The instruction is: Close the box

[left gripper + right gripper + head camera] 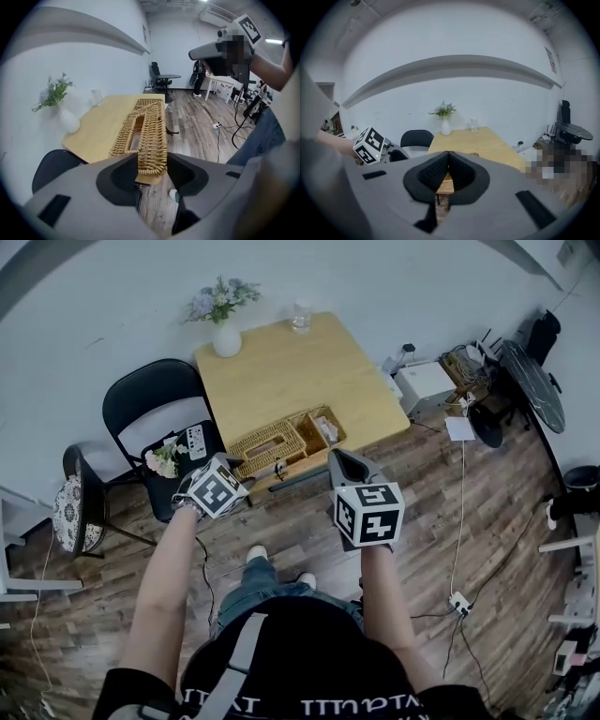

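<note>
On the near edge of the wooden worktop lies the wicker box, its long side running left to right. Its left part is a woven panel with a slot. Its right part is open at the top, with something white inside.

Your left gripper is at the box's near left end. Its fingers stand apart, and the woven end of the box sits in the gap between them; they don't look clamped on it.

Your right gripper hovers over the floor just off the worktop's near edge, close to the box's right end. Its fingers are brought together tip to tip and hold nothing.

At the far left corner of the worktop stands a white vase of flowers, with a glass to its right. A black chair stands left of the worktop.
</note>
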A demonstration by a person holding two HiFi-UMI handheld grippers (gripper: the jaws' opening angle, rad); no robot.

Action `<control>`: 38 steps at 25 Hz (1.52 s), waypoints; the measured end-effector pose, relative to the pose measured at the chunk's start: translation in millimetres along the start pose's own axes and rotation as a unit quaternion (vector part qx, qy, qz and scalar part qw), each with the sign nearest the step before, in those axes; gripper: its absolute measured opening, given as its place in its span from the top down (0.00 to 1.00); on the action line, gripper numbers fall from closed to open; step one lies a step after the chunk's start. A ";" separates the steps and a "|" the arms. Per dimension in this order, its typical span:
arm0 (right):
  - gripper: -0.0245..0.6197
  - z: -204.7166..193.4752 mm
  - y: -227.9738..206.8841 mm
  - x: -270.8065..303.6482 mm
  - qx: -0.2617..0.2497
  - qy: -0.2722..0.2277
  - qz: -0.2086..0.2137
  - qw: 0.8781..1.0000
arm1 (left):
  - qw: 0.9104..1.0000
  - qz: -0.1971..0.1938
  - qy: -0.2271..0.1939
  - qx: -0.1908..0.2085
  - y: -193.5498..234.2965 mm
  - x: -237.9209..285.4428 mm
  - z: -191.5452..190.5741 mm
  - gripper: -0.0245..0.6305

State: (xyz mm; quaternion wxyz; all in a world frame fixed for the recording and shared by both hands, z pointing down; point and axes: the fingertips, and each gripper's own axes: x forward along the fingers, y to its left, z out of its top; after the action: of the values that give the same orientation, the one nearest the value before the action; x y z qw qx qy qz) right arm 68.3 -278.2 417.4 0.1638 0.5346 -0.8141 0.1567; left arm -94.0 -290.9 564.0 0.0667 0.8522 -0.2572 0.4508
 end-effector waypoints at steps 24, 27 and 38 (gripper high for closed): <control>0.94 -10.5 5.2 11.0 0.001 0.016 0.000 1.000 | 0.998 0.029 -0.004 -0.049 0.6 28.3 -14.0 0.63; 0.94 -8.0 8.3 7.9 -0.003 0.007 0.007 1.000 | 0.994 0.033 -0.042 -0.096 2.7 20.4 -5.3 0.57; 0.94 -9.1 16.4 -30.8 -0.030 -0.030 0.053 0.998 | 0.973 0.121 -0.128 -0.150 -8.1 -41.0 28.7 0.55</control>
State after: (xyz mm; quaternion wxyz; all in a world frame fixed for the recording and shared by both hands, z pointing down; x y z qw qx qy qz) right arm 65.6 -242.9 410.8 0.1464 0.4897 -0.8504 0.1248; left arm -87.8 -278.4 515.2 0.1048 0.8456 -0.4295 0.2991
